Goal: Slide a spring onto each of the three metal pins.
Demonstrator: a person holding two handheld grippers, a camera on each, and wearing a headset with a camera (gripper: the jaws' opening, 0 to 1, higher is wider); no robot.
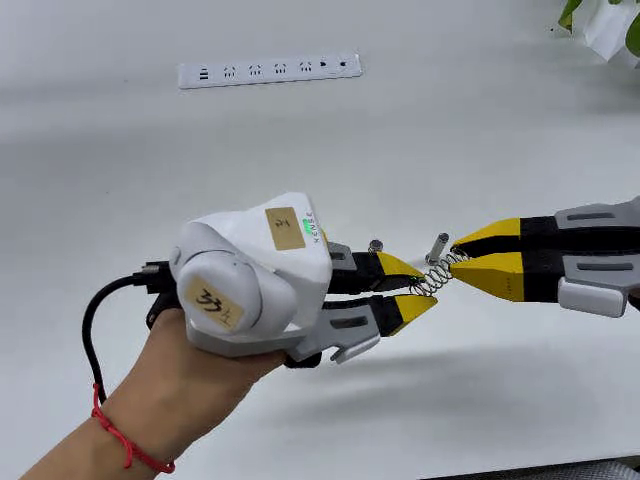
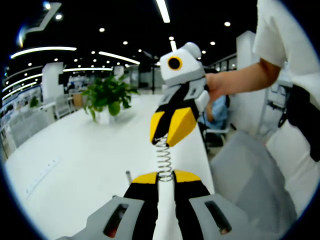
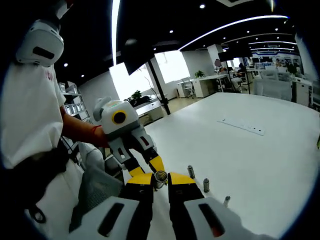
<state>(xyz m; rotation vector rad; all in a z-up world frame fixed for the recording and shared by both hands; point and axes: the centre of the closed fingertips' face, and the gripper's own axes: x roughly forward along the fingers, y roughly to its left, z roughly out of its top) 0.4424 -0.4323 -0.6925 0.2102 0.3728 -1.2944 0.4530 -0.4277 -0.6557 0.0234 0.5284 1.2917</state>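
Spring (image 1: 437,272) pinched between my left gripper (image 1: 425,288) and right gripper (image 1: 453,257) jaws; uneven tug could ping it away.

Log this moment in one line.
left gripper: shut on spring | right gripper: shut on spring | spring: between both, not on pin | pins: upright on table

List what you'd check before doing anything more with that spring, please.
1. Spring gripped: ok, the left gripper and the right gripper each pinch an end.
2. Spring upright over a pin: not ok, it lies sideways in the air beside it.
3. Spring unbent: cannot tell.
4. One pin without a spring: cannot tell, too small.
5. Power strip away from the work: ok.
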